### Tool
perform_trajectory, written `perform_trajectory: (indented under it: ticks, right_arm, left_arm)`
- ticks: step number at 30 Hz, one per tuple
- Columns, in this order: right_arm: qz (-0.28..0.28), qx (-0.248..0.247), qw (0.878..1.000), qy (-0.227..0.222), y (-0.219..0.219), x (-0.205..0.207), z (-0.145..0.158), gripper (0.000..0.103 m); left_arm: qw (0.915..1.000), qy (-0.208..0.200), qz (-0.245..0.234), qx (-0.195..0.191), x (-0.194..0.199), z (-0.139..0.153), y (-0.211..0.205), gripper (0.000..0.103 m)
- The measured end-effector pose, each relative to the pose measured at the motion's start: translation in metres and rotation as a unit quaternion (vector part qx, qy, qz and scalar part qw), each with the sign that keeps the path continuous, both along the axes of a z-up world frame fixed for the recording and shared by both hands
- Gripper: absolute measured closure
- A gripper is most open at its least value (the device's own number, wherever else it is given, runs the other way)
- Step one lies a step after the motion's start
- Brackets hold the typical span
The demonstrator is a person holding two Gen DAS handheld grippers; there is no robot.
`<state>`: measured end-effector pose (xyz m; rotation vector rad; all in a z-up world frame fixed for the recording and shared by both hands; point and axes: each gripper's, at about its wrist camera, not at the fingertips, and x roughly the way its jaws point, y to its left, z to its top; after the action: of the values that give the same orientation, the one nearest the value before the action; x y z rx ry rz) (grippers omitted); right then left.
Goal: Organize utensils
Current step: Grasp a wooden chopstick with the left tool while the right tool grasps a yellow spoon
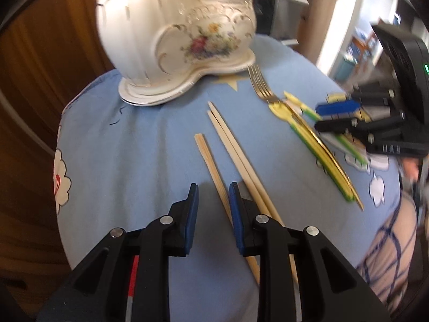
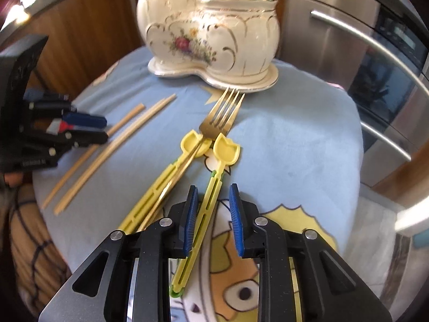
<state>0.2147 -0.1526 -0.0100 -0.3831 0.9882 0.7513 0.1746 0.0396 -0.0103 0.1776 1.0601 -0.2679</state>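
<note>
Centrally, each hand-held gripper gapes narrowly: left hand-held gripper (image 1: pixel 213 201) straddles a chopstick (image 1: pixel 211 165), right hand-held gripper (image 2: pixel 213 201) a yellow spoon (image 2: pixel 211 185); bare blue surface (image 2: pixel 295 145) at right.

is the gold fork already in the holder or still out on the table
Out. The gold fork lies flat on the blue cloth, its tines just short of the ceramic holder.

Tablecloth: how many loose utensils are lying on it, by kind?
Gold fork: 1
Yellow plastic utensils: 2
Wooden chopstick pairs: 2
Total: 5
</note>
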Motion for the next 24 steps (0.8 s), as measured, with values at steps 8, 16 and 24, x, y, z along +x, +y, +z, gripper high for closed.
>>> perform_trajectory:
  ticks: [8, 16, 24]
  right_arm:
    - [0.055, -0.073, 0.995, 0.048, 0.011, 0.016, 0.002, 0.078]
    - [0.072, -0.098, 0.991, 0.06, 0.021, 0.02, 0.003, 0.078]
    - [0.09, -0.117, 0.987, 0.066, 0.028, 0.022, 0.003, 0.086]
  left_arm:
    - [0.9952, 0.078, -0.054, 0.022, 0.003, 0.005, -0.003, 0.08]
    - [0.9937, 0.097, -0.053, 0.014, -0.003, 0.001, 0.004, 0.081]
    - [0.9912, 0.12, -0.046, 0.032, 0.021, 0.001, 0.019, 0.093]
